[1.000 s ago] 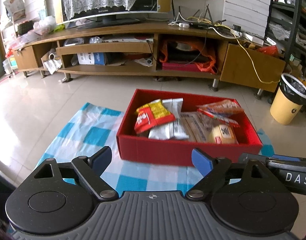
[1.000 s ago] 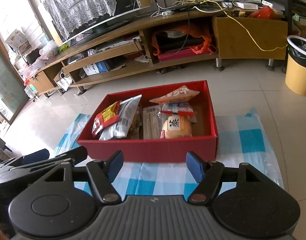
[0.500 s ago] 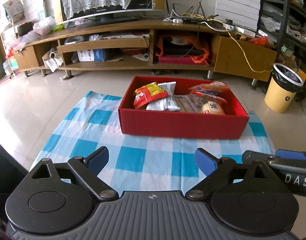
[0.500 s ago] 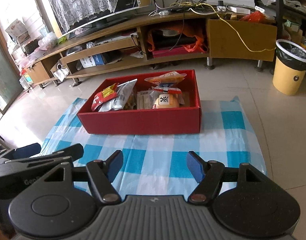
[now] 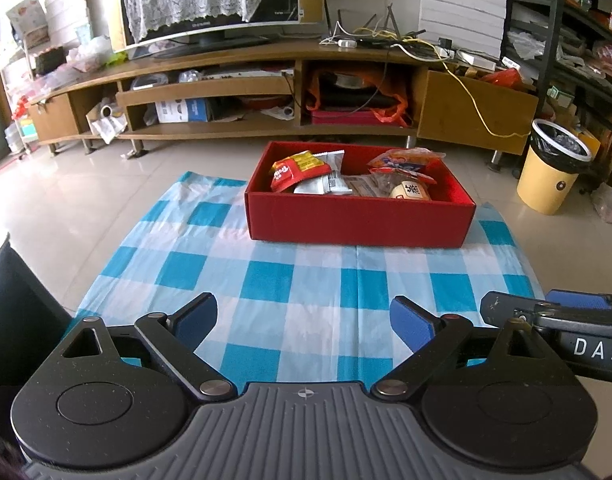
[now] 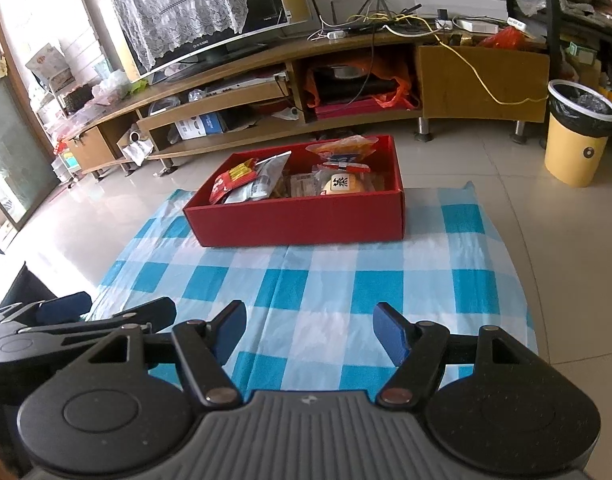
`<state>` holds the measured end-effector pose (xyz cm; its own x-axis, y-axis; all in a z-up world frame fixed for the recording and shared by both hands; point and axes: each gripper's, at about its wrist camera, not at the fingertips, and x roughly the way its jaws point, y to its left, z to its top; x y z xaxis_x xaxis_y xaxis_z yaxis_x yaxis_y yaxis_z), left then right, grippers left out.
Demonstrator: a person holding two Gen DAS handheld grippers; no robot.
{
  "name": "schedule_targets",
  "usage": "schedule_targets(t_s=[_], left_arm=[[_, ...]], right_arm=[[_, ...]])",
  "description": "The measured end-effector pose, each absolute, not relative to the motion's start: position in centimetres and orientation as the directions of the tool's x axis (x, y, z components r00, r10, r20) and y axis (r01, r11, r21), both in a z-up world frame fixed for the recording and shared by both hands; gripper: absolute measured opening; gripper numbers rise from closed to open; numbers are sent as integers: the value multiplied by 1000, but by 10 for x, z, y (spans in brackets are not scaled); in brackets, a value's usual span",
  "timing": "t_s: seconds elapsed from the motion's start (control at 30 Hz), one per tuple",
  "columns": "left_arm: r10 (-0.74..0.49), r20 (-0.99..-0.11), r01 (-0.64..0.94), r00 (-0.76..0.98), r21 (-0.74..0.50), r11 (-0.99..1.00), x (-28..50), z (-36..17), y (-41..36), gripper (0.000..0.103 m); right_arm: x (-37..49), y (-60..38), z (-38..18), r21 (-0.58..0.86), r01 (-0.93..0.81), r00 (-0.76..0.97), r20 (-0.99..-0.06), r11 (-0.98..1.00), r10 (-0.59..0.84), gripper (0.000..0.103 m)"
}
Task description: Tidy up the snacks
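On the checked cloth (image 5: 306,280), red snack box (image 5: 358,220) — both grippers (image 5: 304,320) (image 6: 310,330) spread, empty.

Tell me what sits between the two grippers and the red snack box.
Nothing visible does. Only bare checked cloth lies between the left gripper, the right gripper and the red box. Both grippers' fingers are apart and hold nothing.

Two hand-held grippers hovering side by side, both empty

The left black two-finger gripper with blue pads (image 5: 304,320) is pointing forward and downward, its jaws standing wide with nothing between them. The right black two-finger gripper with blue pads (image 6: 310,330) is tilting likewise just beside it, jaws parted somewhat narrower, gripping nothing.
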<state>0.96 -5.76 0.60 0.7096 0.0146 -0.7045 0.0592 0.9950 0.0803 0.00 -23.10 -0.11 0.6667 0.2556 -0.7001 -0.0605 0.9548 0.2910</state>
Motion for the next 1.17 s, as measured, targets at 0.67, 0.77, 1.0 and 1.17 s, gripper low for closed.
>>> schedule_targets(t_s=[0.67,0.77,1.0,1.17], left_arm=[[18,-673,70,739,104,992,-11,8,-59,96],[18,-668,69,744,104,992,-12,8,-58,96],[27,-659,67,752,117,991,-14,8,-58,96],[30,-656,62,754,117,991,-14,8,-58,98]], right_arm=[[-22,-232,0,288,-82,677,-687,954,265,67],[-21,-232,1,288,-84,678,-685,954,266,67],[-22,-232,2,287,-84,677,-686,954,266,67],[-21,-233,2,291,-87,678,-683,953,271,67]])
